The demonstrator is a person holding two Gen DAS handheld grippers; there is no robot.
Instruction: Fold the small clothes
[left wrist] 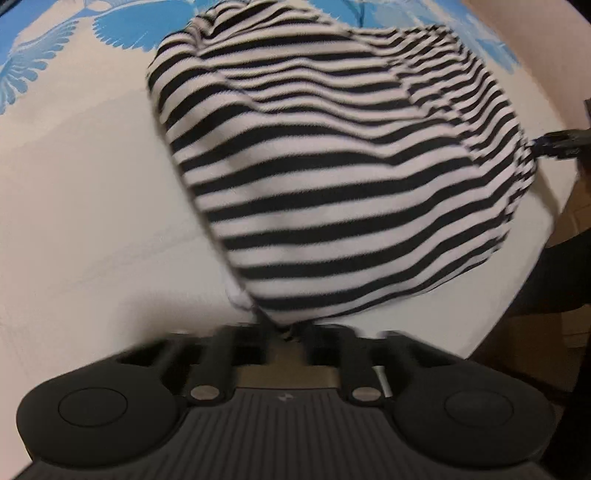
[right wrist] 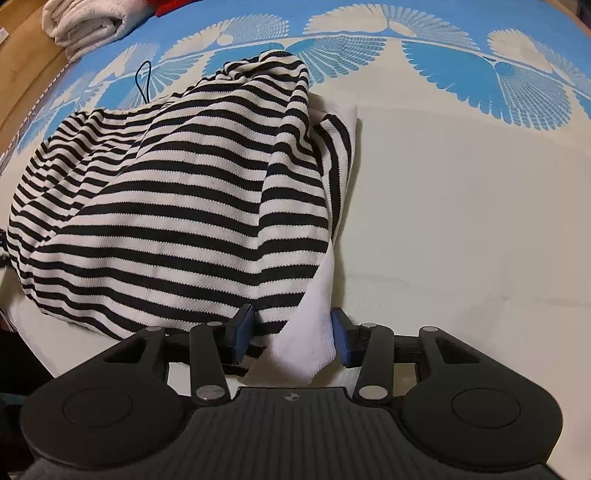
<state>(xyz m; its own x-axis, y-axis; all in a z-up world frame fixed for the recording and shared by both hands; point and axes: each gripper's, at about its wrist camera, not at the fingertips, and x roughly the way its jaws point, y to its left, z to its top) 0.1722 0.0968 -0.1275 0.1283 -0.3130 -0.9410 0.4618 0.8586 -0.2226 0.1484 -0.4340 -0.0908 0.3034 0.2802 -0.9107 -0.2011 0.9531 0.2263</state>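
Striped black-and-white knit, that is the small garment (right wrist: 177, 206) being folded, and it sits rumpled and humped on the cream bedcover with the blue feather print (right wrist: 461, 206), not yet flat. Its stripes run roughly crosswise in both wrist views, so the length of the garment runs away from the two tools, up toward the blue-patterned band at the far side. One near corner shows a plain white edge (right wrist: 314, 332), and that corner lies right in the mouth of the right gripper (right wrist: 293, 338): the blue pads (right wrist: 242, 332) stand either side of it, the jaws part-way open with a visible gap on the striped side, so the cloth is between them but does not look pinched. Over on the other near corner, the left gripper (left wrist: 286, 334) is a different story: its fingers are drawn close together, blurred in the left wrist view, with the striped hem bunched in between, and it reads as clamped on the fabric. So the garment stretches away from both tools, one near corner to each hand; the left has its hold, the right does not. From the left wrist view the right tool's dark tip (left wrist: 554, 144) pokes in at the far right edge, beside the cloth. Beyond the garment, a rolled white towel (right wrist: 85, 26) sits well apart at the bed's far corner. The judgement: the next move hangs on the right jaws closing on that white edge.
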